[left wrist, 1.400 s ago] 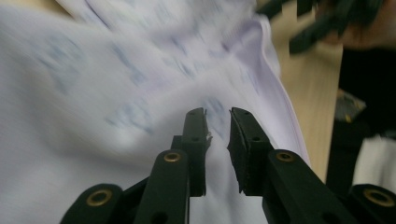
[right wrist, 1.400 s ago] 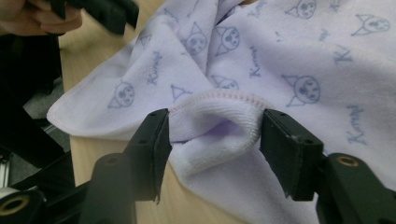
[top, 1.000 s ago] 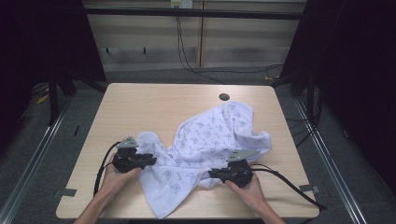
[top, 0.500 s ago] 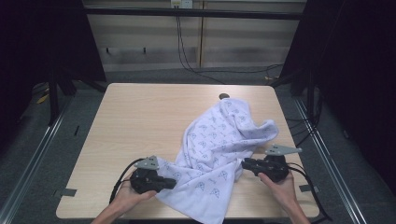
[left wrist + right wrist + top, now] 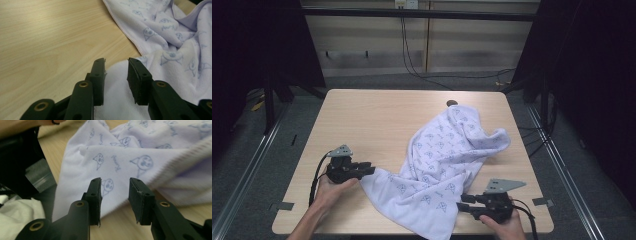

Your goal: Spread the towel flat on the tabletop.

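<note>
So I've got the white towel (image 5: 444, 165) with the little blue cartoon prints sprawled across the right half of the wooden surface (image 5: 372, 120), running diagonally from the far right area down toward the near edge, where a bit of it hangs over. It's rumpled, with a fold bunched up on its right side. My left gripper (image 5: 371, 169) sits low near the front left, the hand (image 5: 329, 190) wrapped around it, and its tips are right at the towel's near-left corner. From the left gripper view the jaws are spread apart with a lump of plain white towel (image 5: 117, 100) poking up into the gap between them, so nothing's pinched there, the cloth is just sitting between the pads. You can see the stitched hem running off toward the far side on bare wood. My right gripper (image 5: 460, 201) is down at the front right, pointing left at the towel's lower edge. In the right gripper view those jaws are released too, hovering just in front of the printed cloth (image 5: 120, 162), with the edge of the towel draped slightly above the surface ahead of them.
</note>
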The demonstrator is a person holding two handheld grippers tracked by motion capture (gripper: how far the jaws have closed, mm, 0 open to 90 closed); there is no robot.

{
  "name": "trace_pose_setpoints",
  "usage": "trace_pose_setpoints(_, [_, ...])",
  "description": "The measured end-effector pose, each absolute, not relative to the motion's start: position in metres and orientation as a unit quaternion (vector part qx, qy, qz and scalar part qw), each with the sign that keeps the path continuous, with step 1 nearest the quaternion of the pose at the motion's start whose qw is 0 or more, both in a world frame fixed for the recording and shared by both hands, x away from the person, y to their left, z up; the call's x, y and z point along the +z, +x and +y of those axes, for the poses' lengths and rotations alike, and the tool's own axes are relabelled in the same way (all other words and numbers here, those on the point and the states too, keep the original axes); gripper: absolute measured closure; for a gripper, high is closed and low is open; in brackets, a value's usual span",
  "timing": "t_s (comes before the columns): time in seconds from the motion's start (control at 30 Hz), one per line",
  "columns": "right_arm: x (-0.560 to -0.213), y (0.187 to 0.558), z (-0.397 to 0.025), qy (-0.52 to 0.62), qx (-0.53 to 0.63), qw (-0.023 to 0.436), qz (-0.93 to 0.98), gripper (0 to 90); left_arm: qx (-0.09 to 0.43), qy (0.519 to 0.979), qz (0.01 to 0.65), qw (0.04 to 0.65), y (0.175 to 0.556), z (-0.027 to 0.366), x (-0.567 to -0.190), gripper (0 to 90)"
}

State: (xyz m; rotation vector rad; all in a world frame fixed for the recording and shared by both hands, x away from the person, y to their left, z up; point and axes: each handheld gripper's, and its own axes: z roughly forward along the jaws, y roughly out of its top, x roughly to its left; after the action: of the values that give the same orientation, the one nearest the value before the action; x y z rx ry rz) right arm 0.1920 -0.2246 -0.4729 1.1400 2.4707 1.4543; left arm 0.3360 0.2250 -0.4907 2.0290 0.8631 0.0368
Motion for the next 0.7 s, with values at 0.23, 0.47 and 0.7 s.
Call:
trace_pose_setpoints(0.23, [-0.487, 0.219, -0.202, 0.357, 0.423, 0.049, 0.831, 55.9, -0.005, 0.847, 0.324, 0.422, 0.34, 0.21, -0.499, 59.9])
trace_pose_setpoints(0.47, [-0.496, 0.223, -0.207, 0.359, 0.386, 0.054, 0.848, 48.8, -0.006, 0.871, 0.289, 0.397, 0.326, 0.195, -0.499, 63.0])
trace_pose_setpoints(0.7, [-0.496, 0.216, -0.199, 0.334, 0.35, 0.104, 0.869, 64.0, -0.01, 0.89, 0.255, 0.377, 0.305, 0.192, -0.496, 86.4])
